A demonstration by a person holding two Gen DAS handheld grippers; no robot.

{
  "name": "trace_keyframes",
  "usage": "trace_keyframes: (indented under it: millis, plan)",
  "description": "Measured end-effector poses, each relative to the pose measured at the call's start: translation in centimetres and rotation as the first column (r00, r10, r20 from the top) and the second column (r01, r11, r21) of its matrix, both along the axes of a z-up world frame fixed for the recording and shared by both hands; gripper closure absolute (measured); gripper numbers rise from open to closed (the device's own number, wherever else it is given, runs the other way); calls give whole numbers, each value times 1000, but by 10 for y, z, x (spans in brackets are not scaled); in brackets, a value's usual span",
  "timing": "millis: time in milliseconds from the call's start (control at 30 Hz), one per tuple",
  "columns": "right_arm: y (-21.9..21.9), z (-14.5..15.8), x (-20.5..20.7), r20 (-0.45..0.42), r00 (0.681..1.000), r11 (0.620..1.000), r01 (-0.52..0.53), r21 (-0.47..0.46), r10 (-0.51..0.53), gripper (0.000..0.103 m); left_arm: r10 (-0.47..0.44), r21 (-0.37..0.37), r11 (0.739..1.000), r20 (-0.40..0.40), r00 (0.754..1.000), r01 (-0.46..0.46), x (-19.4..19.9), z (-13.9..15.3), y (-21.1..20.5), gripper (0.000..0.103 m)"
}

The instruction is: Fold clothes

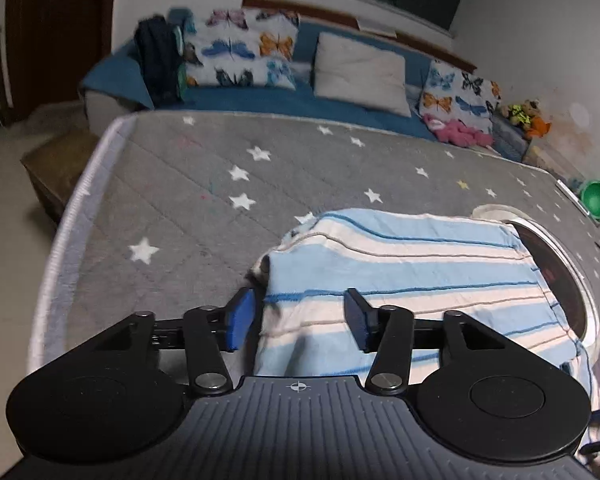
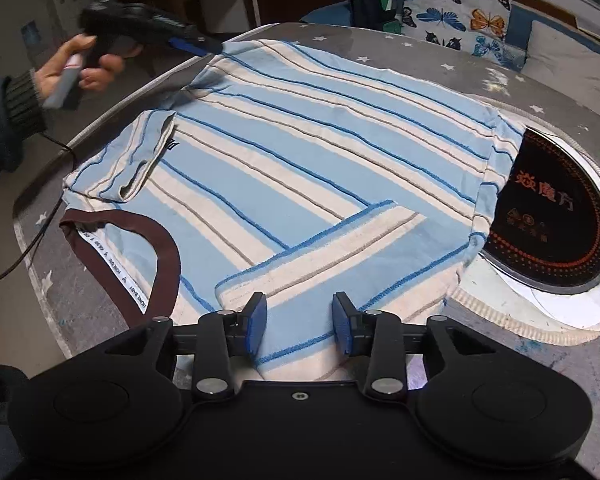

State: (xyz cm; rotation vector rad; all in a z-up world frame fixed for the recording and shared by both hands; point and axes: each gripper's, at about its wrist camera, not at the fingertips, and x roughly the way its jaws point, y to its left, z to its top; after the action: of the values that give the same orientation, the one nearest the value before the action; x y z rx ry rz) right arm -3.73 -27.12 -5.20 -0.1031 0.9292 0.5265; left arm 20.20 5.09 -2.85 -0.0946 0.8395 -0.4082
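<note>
A light-blue and cream striped shirt (image 2: 308,168) with a brown collar (image 2: 160,256) lies flat on a grey star-patterned table cover (image 2: 400,46), both sleeves folded onto its body. My right gripper (image 2: 299,326) is open, its jaws just above the shirt's near edge. My left gripper (image 1: 300,320) is open at the shirt's (image 1: 412,276) far hem corner; in the right wrist view it (image 2: 204,46) is held by a hand at the far left, blurred.
A round black induction plate (image 2: 556,224) is set in the table, partly under the shirt's right side. A blue sofa (image 1: 268,100) with butterfly cushions stands behind the table. A green bowl (image 1: 598,199) sits at the right. A cable (image 2: 40,216) trails off the left edge.
</note>
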Motion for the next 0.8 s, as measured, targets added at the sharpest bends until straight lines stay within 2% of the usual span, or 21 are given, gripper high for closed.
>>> trace_keyframes:
  millis: [67, 100, 167, 233, 333, 433, 500, 600, 700, 733, 800]
  plan:
    - [0, -1, 2, -2, 1000, 1000, -5, 11, 5, 60, 18, -51, 999, -42, 999, -20, 15, -6, 1, 44]
    - [0, -1, 3, -2, 1000, 1000, -6, 15, 6, 59, 15, -104, 994, -68, 998, -22, 22, -10, 3, 43]
    - [-1, -1, 3, -1, 1000, 1000, -10, 21, 10, 58, 14, -198, 979, -110, 994, -35, 37, -15, 7, 41]
    - [-2, -2, 5, -2, 1000, 999, -13, 31, 13, 58, 37, -253, 965, -129, 991, -69, 50, -17, 8, 40]
    - [-3, -2, 6, -4, 1000, 999, -14, 43, 14, 58, 117, -293, 945, -105, 988, -143, 63, -15, 11, 42]
    - [-4, -2, 5, -2, 1000, 998, -15, 53, 15, 57, 199, -325, 924, -39, 979, -200, 69, -6, 18, 54]
    - [-5, -2, 5, -2, 1000, 998, -15, 57, 15, 57, 255, -290, 925, 0, 967, -244, 67, 1, 23, 57]
    - [-6, -1, 5, -2, 1000, 998, -9, 67, 9, 56, 241, -156, 961, 80, 967, -227, 52, 11, 22, 57]
    - [-9, 2, 4, 10, 1000, 998, -9, 68, 8, 56, 94, -25, 996, 171, 981, -91, 17, 23, 14, 57]
    - [-10, 5, 2, 18, 1000, 998, -18, 62, 17, 56, 1, 37, 999, 211, 978, -9, -6, 27, 9, 57]
    - [-12, 10, -6, 37, 998, 998, -44, 37, 43, 56, -151, 136, 984, 250, 957, 120, -53, 31, 5, 54]
